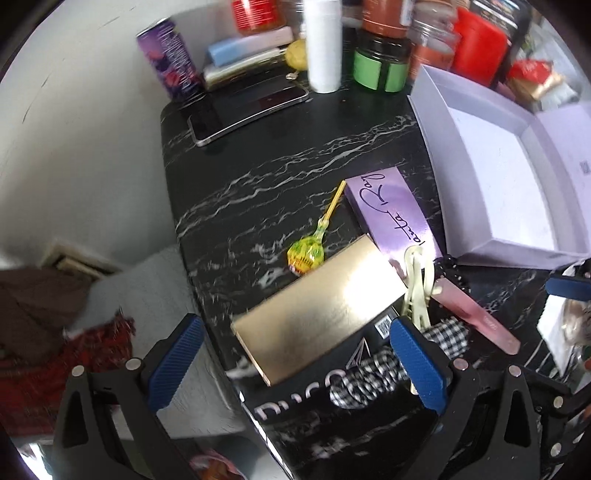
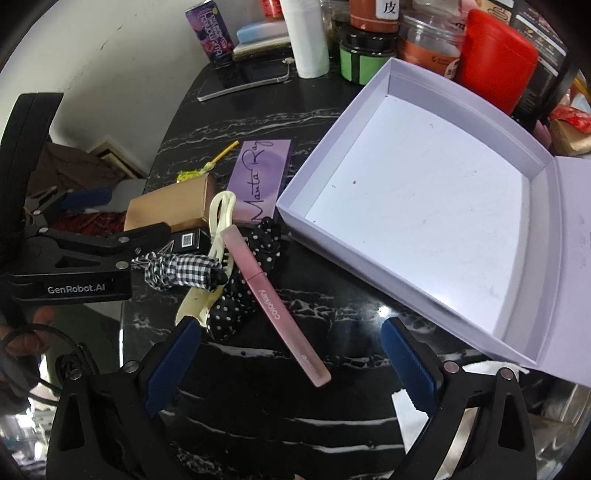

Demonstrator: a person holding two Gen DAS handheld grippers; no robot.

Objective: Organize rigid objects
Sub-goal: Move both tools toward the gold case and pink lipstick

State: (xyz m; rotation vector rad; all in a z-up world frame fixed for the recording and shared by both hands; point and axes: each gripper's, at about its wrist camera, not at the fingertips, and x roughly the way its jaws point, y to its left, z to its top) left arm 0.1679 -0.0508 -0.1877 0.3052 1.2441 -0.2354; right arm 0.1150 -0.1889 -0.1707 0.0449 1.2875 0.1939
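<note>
On the black marbled table [image 2: 295, 435] a small heap of things lies left of an open, empty lilac box [image 2: 424, 206]. The left gripper [image 1: 295, 354] hangs with its 2 blue pads spread wide, straddling a gold box [image 1: 317, 306] without touching it; nothing is held. The right gripper [image 2: 291, 365] is also spread wide and empty, with the near end of a pink tube [image 2: 280, 306] lying between its pads, clear of both. That tube rests slanted across a polka-dot scrunchie [image 2: 236, 299], beside a cream hair clip [image 2: 218, 236] and a checked scrunchie [image 2: 181, 273]. Just beyond, a purple box [image 2: 258, 181] lies flat against the lilac box's near-left corner. A wrapped lollipop [image 1: 306, 253] sits just left of the purple one. Jars, a white bottle [image 2: 306, 37] and a purple can [image 2: 210, 29] crowd the far edge.
</note>
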